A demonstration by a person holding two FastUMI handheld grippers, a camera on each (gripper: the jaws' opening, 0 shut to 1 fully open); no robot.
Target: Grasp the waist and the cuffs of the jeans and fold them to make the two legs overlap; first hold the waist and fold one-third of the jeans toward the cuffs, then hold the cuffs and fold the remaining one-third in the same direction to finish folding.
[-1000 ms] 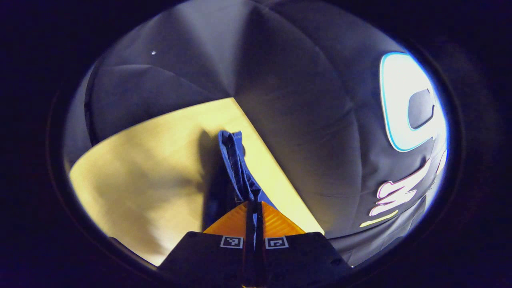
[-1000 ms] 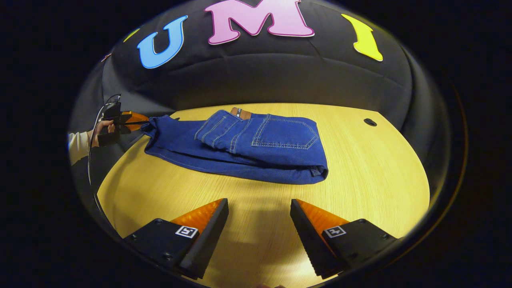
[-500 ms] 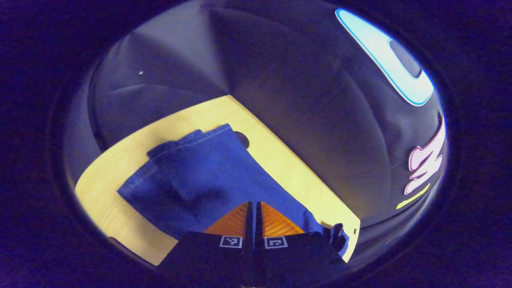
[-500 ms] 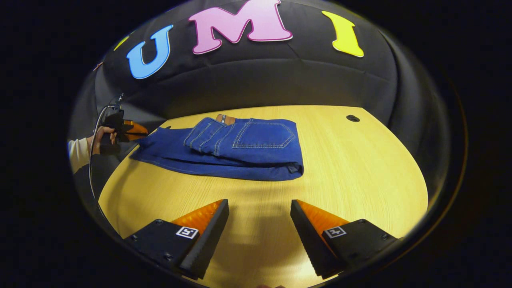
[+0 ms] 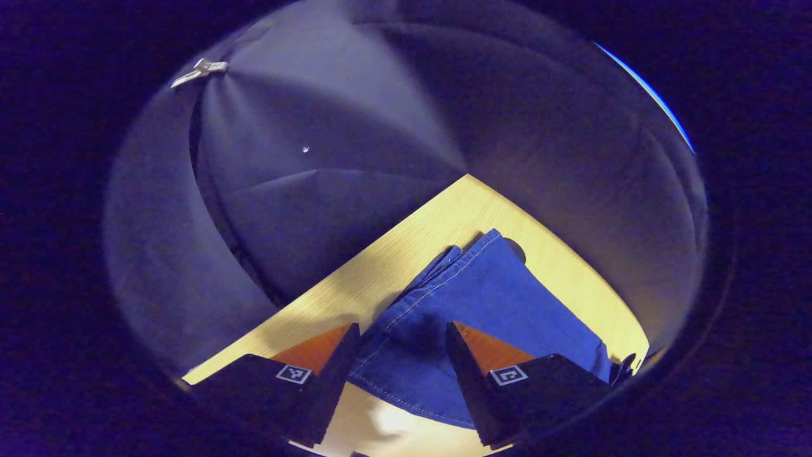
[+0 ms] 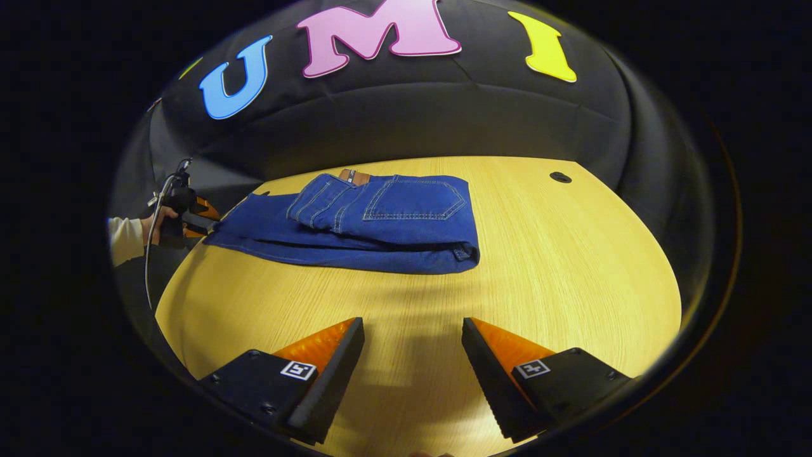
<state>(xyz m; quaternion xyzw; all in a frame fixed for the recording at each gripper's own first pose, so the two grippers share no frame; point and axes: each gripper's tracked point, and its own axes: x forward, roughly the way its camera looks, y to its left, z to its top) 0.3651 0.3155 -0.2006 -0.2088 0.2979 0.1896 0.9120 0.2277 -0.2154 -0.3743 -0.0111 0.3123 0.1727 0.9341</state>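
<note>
The blue jeans lie on the wooden table, with the waist part and its back pockets folded over the legs. The cuff end lies flat near the table's corner. My left gripper stands open over the cuff end, one finger to each side of the denim and nothing pinched. In the right gripper view the left gripper is at the jeans' left end, held by a hand. My right gripper hovers open above bare table, well short of the jeans.
A small dark hole sits in the table at the back right. The black booth wall closes in behind the table. Bare wood stretches to the right of and in front of the jeans.
The left gripper has opened and let go of the cuffs, which now lie flat on the table. The right gripper has stayed open and hardly moved.
</note>
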